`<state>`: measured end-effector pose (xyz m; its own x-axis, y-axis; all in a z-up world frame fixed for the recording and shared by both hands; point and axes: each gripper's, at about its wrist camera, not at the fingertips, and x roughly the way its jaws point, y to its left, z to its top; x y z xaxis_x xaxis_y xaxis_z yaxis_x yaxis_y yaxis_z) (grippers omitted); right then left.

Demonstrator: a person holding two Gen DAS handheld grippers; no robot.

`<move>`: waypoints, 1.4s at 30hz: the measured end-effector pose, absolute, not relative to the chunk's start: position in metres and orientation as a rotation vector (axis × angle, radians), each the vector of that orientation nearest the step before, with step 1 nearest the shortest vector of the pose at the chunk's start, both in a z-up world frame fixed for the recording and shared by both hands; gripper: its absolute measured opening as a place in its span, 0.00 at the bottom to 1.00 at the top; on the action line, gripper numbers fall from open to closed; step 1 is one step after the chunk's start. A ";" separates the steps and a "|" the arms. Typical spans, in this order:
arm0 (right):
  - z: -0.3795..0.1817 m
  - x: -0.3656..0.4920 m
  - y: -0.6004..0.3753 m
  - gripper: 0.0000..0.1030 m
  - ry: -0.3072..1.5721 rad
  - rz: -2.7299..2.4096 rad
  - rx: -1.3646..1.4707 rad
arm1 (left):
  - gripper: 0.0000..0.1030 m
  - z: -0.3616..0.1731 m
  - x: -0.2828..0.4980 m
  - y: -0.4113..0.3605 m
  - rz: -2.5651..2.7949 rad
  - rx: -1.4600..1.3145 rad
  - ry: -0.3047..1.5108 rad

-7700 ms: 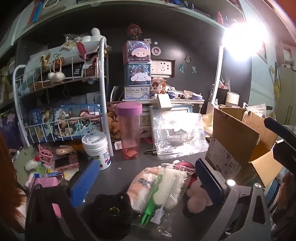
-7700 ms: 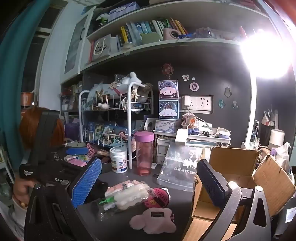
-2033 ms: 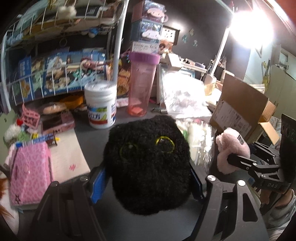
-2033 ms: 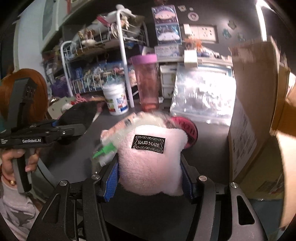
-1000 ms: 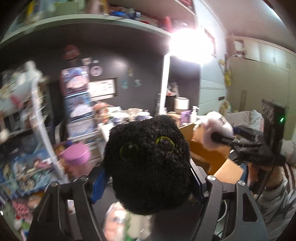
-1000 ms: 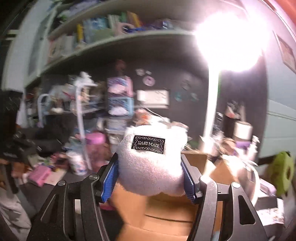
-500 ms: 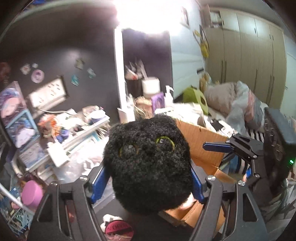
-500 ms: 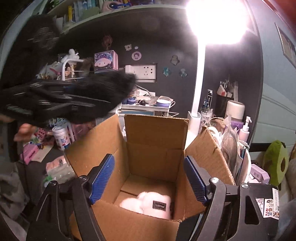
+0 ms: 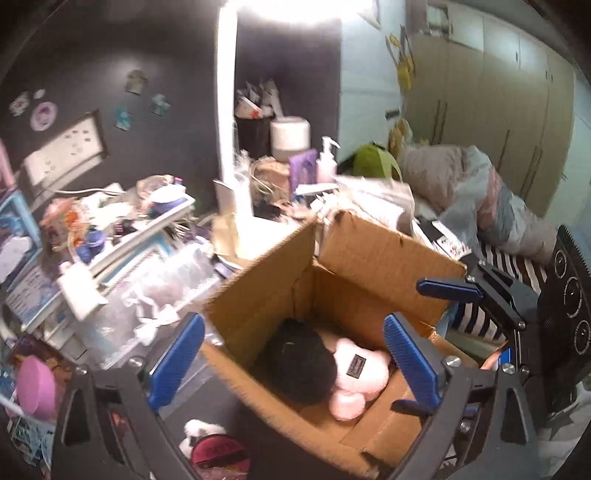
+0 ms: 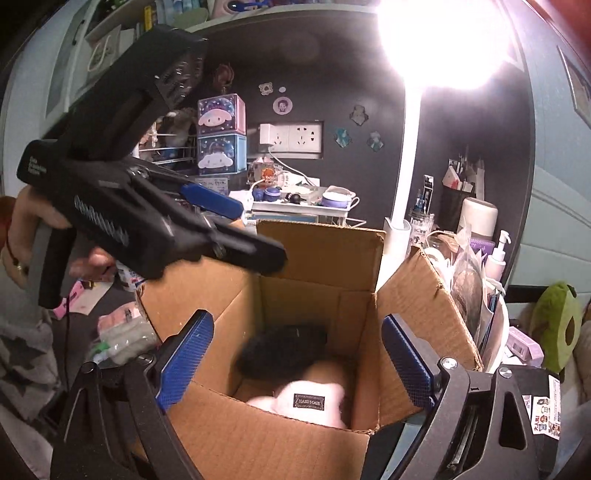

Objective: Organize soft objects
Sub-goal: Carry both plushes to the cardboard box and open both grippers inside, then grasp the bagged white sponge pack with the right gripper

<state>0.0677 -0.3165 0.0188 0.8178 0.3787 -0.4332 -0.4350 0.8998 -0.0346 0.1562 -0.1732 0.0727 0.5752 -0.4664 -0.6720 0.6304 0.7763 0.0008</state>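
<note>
Cardboard box (image 9: 266,280) holds black plush (image 9: 299,365) touching pink plush (image 9: 364,373); left tool (image 9: 293,363), right tool (image 10: 295,360) both apart, empty.

A home bedroom w/ a cluttered desk is shown. Bedding (image 9: 476,192) is seen heaped to the right of the left tongs (image 9: 291,365), w/ tall wardrobe doors (image 9: 491,88) behind it. Ahead of the right tongs (image 10: 295,362), a lit lamp (image 10: 439,40), wall sockets (image 10: 291,136) w/ stickers round them, and character boxes (image 10: 221,133) are seen on a dark wall. Books are lined on a shelf (image 10: 170,14) up left. Lotion pump (image 10: 496,254) & pen pot (image 10: 458,206) stand to the right. A cardboard box (image 10: 314,254) is placed amid the clutter.
</note>
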 end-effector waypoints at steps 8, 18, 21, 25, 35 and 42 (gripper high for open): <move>0.045 0.046 -0.282 1.00 0.353 0.463 -0.172 | 0.99 0.080 0.132 -0.101 -0.419 0.262 0.607; 0.048 0.020 -0.189 1.00 0.363 0.708 -0.174 | 0.99 0.040 0.096 0.021 -0.232 0.170 0.564; 0.029 0.017 -0.156 1.00 0.413 0.726 -0.170 | 0.99 0.021 0.091 0.050 -0.226 0.121 0.592; -0.009 0.018 -0.125 1.00 0.506 0.739 -0.156 | 0.99 -0.007 0.080 0.072 -0.221 0.100 0.629; -0.096 0.064 -0.113 0.86 0.835 0.688 0.092 | 0.99 -0.044 0.070 0.094 -0.238 0.044 0.683; -0.111 0.085 -0.111 0.65 0.900 0.683 0.170 | 0.99 -0.040 0.065 0.092 -0.248 0.041 0.667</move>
